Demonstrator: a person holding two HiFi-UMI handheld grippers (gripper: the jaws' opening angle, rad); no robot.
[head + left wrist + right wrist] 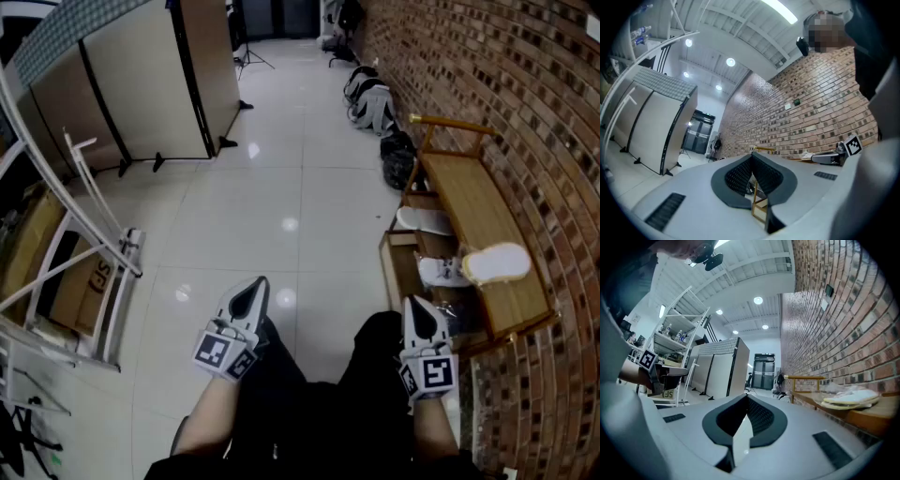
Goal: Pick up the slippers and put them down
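A white slipper [497,262] lies on top of the wooden shoe bench [469,202] against the brick wall; in the right gripper view the same slipper [848,398] shows to the right. Two more white slippers [423,220] [441,272] sit on the bench's lower shelves. My left gripper [258,283] [752,157] is shut and empty, held over the floor left of the bench. Just left of the bench's near end, my right gripper [412,303] [746,398] is also shut with nothing in it. Neither gripper touches a slipper.
The brick wall [525,103] runs along the right. Bags [373,101] and a black bag [397,157] lie on the floor beyond the bench. Beige partition panels [150,84] stand at the back left. At the left are a white metal rack [89,253] and a cardboard box [82,281].
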